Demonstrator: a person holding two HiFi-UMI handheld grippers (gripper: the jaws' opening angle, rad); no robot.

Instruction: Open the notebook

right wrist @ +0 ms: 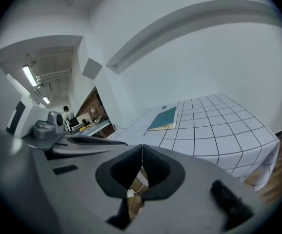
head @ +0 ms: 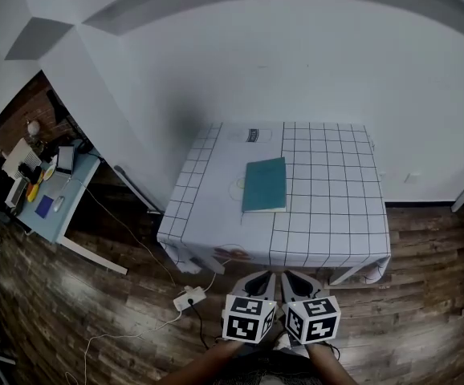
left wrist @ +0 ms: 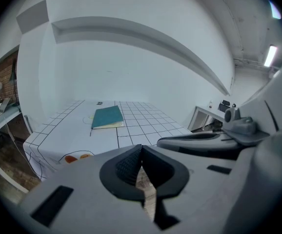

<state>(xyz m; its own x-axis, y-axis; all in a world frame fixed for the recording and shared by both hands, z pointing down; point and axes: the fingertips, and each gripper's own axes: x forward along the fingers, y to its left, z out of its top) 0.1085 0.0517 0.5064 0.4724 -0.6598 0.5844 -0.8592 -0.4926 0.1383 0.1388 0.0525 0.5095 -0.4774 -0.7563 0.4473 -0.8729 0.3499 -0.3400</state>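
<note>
A closed teal notebook (head: 265, 184) lies flat near the middle of a table (head: 336, 231) covered in a white cloth with a black grid. The same notebook (left wrist: 107, 116) shows far ahead in the left gripper view, and the notebook (right wrist: 163, 118) also shows in the right gripper view. My left gripper (head: 262, 282) and right gripper (head: 295, 282) hang side by side over the floor, short of the table's near edge. Both are shut with nothing between the jaws. In its own view the left gripper (left wrist: 141, 150) has its pads touching, as does the right gripper (right wrist: 142, 151).
A white power strip (head: 189, 297) with a cable lies on the wooden floor left of the grippers. A cluttered light-blue desk (head: 55, 207) stands at the far left. A small printed label (head: 255, 135) sits at the table's far side. A person (right wrist: 67, 114) stands in the distance.
</note>
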